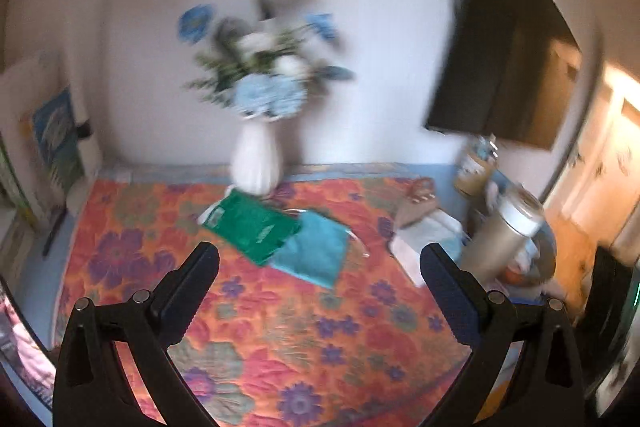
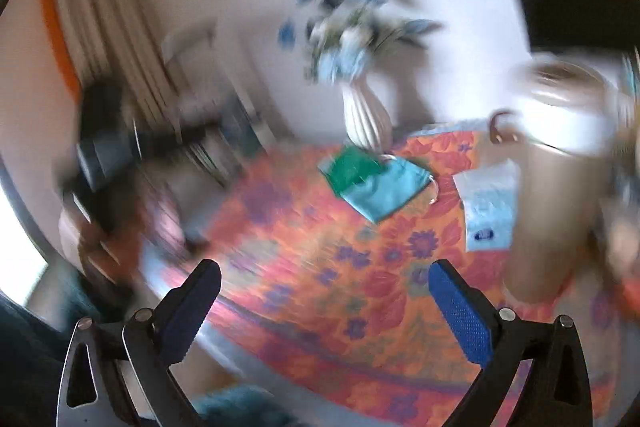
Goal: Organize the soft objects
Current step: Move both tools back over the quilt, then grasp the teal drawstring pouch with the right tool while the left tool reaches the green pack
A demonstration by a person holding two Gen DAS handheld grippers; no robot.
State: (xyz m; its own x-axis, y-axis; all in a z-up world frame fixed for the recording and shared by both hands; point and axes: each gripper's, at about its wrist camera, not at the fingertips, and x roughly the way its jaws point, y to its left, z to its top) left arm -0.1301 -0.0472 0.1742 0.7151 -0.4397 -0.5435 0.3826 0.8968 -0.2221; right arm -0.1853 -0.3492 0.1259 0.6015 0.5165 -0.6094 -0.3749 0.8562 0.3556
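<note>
A desk [image 1: 280, 327] covered with an orange, flower-patterned cloth fills the lower half of both wrist views. A dark flat screen [image 1: 504, 67] hangs on the white wall at the right of the left wrist view. At the back edge of the desk stands a white ribbed vase [image 1: 256, 159] with blue and white flowers, blurred in both views. On the right side of the desk stands a tall beige canister [image 2: 556, 187] with a white lid, and beside it lies a clear packet [image 2: 490, 207] with something pale blue inside.

Just in front of the vase lie two folded cloths, touching: a green cloth [image 1: 252, 227] nearer the vase, and a light blue cloth [image 1: 316, 251] partly tucked under its edge and reaching toward the cameras.

The left gripper [image 1: 320, 263] has its jaws wide apart with nothing between them; in its view the light blue cloth lies just beyond the line between the tips, and whether the jaws are above it or short of it I cannot tell. The right gripper [image 2: 325, 279] also has its jaws spread wide and empty, with the cloths well ahead of the tips, toward the far side of the desk.
</note>
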